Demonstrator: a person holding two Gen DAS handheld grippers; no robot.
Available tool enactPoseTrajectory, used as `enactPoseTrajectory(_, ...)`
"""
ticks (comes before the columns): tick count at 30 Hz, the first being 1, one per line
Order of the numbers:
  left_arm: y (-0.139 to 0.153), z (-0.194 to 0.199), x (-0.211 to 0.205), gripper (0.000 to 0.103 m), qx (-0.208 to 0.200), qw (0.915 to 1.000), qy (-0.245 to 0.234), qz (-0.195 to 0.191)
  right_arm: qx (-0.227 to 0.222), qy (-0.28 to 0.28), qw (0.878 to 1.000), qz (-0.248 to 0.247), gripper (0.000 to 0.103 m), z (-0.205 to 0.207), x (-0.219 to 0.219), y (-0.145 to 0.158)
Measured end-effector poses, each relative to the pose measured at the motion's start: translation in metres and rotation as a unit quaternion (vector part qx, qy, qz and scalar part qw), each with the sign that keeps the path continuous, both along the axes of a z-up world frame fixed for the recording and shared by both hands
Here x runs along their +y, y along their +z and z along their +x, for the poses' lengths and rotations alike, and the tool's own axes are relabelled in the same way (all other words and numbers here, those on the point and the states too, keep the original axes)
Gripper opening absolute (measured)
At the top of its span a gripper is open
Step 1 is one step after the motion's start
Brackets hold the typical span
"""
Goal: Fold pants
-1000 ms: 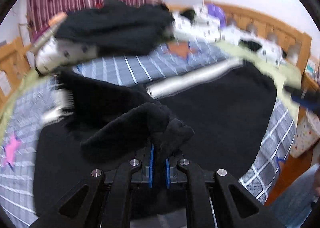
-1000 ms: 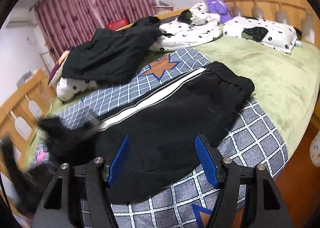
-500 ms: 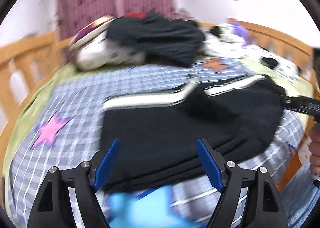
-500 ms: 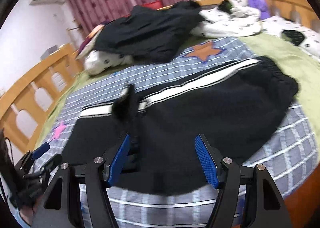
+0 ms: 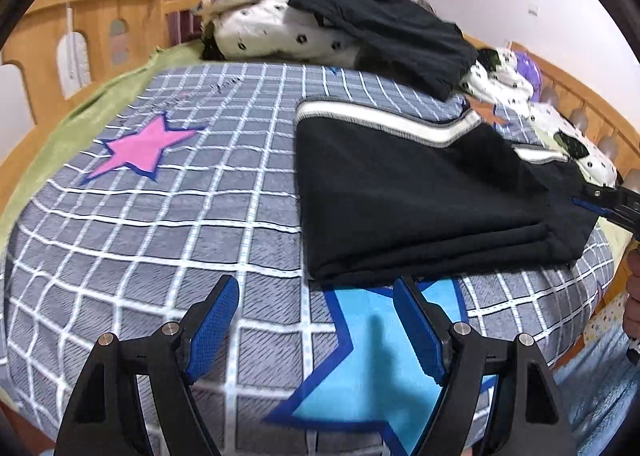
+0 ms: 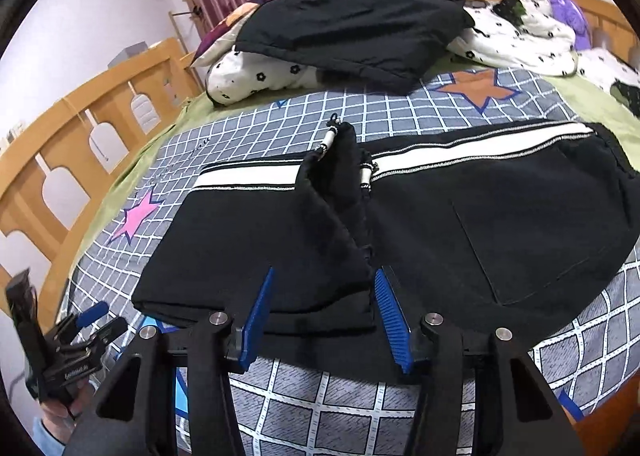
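Black pants with a white side stripe [image 5: 416, 192] lie folded over on the checked bedspread; in the right wrist view [image 6: 460, 216] the leg end is laid across the upper part, its cuff and drawcord [image 6: 332, 144] sticking up. My left gripper [image 5: 316, 320] is open and empty, hovering over the blue star just before the pants' near fold. My right gripper [image 6: 324, 308] is open, its jaws either side of the near edge of the folded leg. The left gripper also shows at the lower left of the right wrist view [image 6: 72, 348].
A heap of black clothing [image 6: 352, 24] lies on spotted white bedding [image 6: 260, 76] at the back. A wooden bed rail [image 6: 60, 152] runs along the left. A spotted pillow [image 5: 576, 144] lies at the right. The bedspread [image 5: 160, 216] has a pink star [image 5: 140, 148].
My left gripper let go of the pant leg, opened and pulled back to the bed's near edge. The leg now lies folded over the upper part. My right gripper moved in close over the fold.
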State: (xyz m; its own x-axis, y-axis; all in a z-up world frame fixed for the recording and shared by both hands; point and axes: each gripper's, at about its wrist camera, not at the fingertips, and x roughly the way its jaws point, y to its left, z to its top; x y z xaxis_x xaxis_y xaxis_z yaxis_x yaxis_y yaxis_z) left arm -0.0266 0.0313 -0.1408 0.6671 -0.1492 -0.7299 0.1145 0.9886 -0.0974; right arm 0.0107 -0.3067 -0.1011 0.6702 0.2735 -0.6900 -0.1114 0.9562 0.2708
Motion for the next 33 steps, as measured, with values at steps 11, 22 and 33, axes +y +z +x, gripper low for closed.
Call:
enactPoseTrajectory(11, -0.019, 0.035, -0.038, 0.078, -0.01, 0.998, -0.035, 0.052, -0.025, -0.036, 0.998, 0.037, 0.052, 0.01, -0.015, -0.035)
enactPoseTrajectory(22, -0.01, 0.032, -0.026, 0.08, -0.059, 0.9967, 0.002, 0.057, -0.012, -0.05, 0.994, 0.094, 0.019, 0.037, -0.018, -0.052)
enactPoseTrajectory(33, -0.03, 0.043, 0.001, 0.081, -0.013, 0.9999, 0.006, 0.009, -0.026, -0.026, 0.999, 0.028, 0.054, 0.042, -0.013, -0.034)
